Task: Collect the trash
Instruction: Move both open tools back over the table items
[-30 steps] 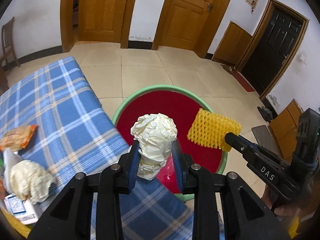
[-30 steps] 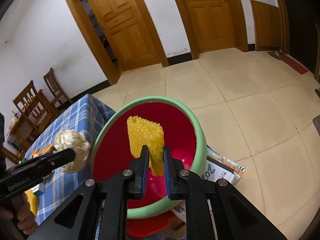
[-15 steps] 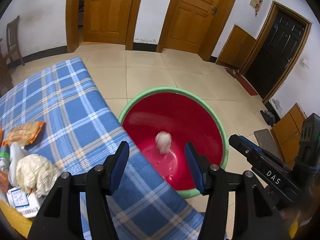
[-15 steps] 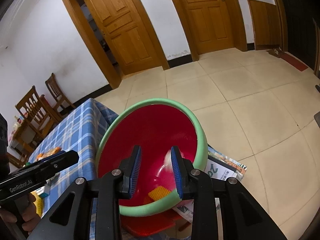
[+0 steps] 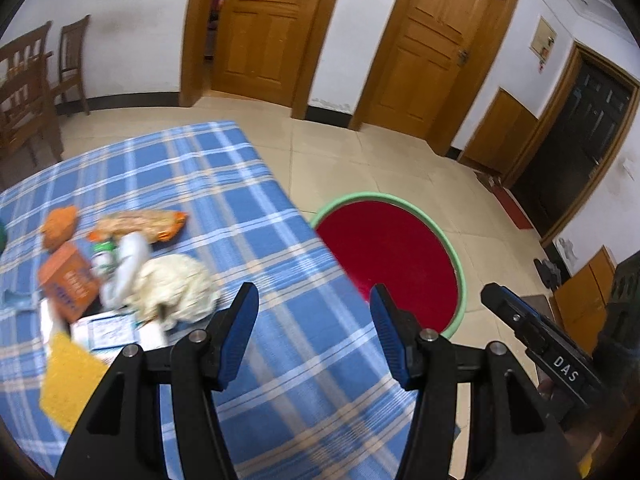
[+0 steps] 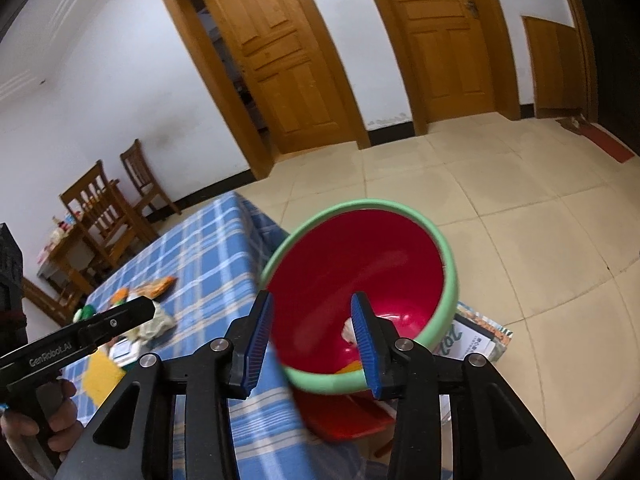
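My left gripper [image 5: 314,300] is open and empty above the blue plaid table [image 5: 240,208]. To its left lies a trash pile: a crumpled paper wad [image 5: 176,284], an orange box [image 5: 68,284], a snack wrapper [image 5: 140,224] and a yellow piece [image 5: 68,376]. The red basin with a green rim [image 5: 460,272] stands off the table's right edge. My right gripper [image 6: 312,308] hovers over the basin rim [image 6: 450,280], its jaws opening with nothing between them. In the basin lie a white paper ball [image 6: 347,330] and a yellow foam net [image 6: 352,366].
The basin rests on a red stool [image 6: 344,416], with a printed paper [image 6: 476,336] on the tiled floor beside it. Wooden chairs [image 6: 100,208] stand beyond the table. Wooden doors [image 5: 272,28] line the far wall. A hand [image 6: 56,412] holds the left gripper's handle.
Both grippers opened: the paper ball and the yellow net fell into the basin. Both then drew back and up, the left one swinging toward the trash pile on the table.
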The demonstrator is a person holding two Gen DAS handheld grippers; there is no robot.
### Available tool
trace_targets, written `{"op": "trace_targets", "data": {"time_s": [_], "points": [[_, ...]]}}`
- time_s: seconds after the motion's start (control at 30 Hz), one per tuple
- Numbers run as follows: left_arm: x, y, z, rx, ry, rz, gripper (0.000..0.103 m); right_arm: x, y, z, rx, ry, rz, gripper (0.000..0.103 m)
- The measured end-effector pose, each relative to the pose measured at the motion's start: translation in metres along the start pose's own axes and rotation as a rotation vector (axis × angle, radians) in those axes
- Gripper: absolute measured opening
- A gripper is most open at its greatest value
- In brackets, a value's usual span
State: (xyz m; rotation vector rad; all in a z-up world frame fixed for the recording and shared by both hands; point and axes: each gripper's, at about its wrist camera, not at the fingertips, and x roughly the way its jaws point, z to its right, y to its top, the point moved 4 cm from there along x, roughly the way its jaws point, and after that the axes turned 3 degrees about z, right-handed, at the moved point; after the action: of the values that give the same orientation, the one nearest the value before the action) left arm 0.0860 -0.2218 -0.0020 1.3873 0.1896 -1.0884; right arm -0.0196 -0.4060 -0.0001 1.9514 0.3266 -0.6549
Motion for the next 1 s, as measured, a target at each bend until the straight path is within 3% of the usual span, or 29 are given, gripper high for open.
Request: {"op": "trace_targets", "data": {"time_s": [0.63,1.0], "points": [[-0.063,-0.039,-0.099,-0.17,0.17,0.051,0.058,-0.009,-0.026,-0.066,-0.09,0.102,-0.048,0.043],[-0.072,-0.074,-0.145,-0.27,0.257,0.001,0.058,-0.004,-0.037,-0.088,-0.111,0.128,-0.082,0.043]]}}
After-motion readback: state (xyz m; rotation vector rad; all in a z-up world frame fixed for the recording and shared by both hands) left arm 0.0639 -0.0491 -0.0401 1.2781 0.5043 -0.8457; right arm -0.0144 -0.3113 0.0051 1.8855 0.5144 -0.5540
